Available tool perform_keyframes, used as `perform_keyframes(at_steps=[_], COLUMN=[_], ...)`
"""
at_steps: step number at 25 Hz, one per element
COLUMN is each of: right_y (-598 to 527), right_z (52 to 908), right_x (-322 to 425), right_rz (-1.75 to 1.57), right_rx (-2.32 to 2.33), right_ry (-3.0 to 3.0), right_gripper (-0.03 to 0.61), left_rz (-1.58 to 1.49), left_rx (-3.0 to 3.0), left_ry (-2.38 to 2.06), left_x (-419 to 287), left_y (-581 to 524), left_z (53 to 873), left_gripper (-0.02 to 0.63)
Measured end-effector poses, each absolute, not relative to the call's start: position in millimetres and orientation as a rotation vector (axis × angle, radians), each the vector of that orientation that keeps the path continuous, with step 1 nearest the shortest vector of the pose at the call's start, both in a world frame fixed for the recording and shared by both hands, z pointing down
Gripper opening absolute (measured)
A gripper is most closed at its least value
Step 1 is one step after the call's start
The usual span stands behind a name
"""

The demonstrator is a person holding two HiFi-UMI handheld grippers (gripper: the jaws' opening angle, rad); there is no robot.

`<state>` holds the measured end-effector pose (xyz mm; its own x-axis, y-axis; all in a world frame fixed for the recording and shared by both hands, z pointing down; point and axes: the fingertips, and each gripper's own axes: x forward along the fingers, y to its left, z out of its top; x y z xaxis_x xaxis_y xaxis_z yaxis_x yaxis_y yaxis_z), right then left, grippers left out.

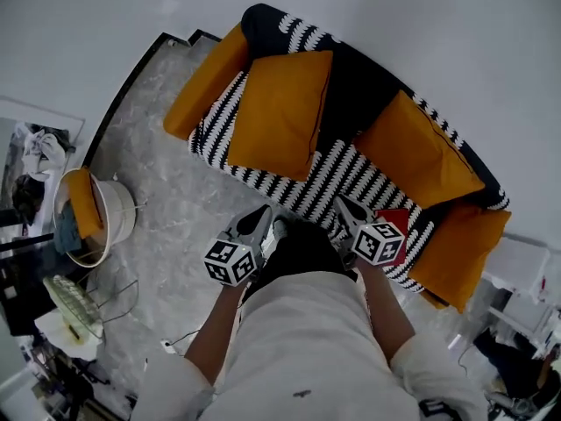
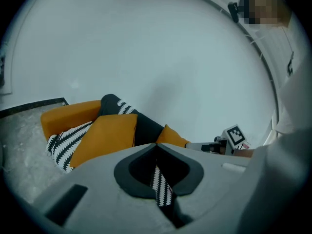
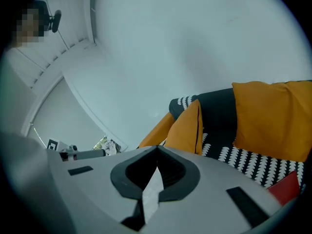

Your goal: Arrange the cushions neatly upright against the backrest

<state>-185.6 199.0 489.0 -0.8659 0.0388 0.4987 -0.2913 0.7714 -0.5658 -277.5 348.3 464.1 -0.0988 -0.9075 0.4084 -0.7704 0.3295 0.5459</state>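
Head view: the sofa (image 1: 342,178) runs on a slant from upper left to lower right, with a black-and-white patterned seat and an orange armrest (image 1: 206,82) at the far-left end
- left cushion (image 1: 285,112) stands upright against the dark backrest (image 1: 359,86), its lower edge on the seat
- right cushion (image 1: 419,160) also leans upright on the backrest; a bare strip of backrest separates the two, so they are not touching
- a red flat thing (image 1: 396,222) lies on the seat by the front edge, just beside the right gripper (image 1: 351,213)
- left gripper (image 1: 259,219) is held alongside it at the seat's front edge, both well apart from the cushions
- grey marbled floor (image 1: 166,174) lies open to the left of the sofa; a white basket (image 1: 118,213) with orange cloth stands apart from that corner

Left gripper view: the jaws are pressed together at the tips with nothing pinched. A thin sliver of striped pattern shows through the slit behind them. Beyond are the orange armrest, the left cushion facing the camera and a corner of the right cushion, all against a plain white wall. The right gripper's marker cube shows at the right

Right gripper view: the jaws are likewise pressed together and empty. The right cushion fills the right edge, the left cushion is seen edge-on past it, and patterned seat lies bare between them. The red thing sits at the lower right rim
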Motion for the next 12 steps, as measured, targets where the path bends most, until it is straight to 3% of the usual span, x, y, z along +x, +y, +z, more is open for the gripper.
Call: perform_keyframes(at_steps=[12], right_y=[126.5], right_z=[624.4], right_x=[-313.6], right_rz=[0.960], right_rx=[0.263], right_ry=[-2.304], right_gripper=[0.014], left_rz=[-0.175], left_rx=[1.312], left_ry=[-1.931], left_x=[-368.1], left_y=[343.8], left_z=[475.1], left_gripper=[0.012])
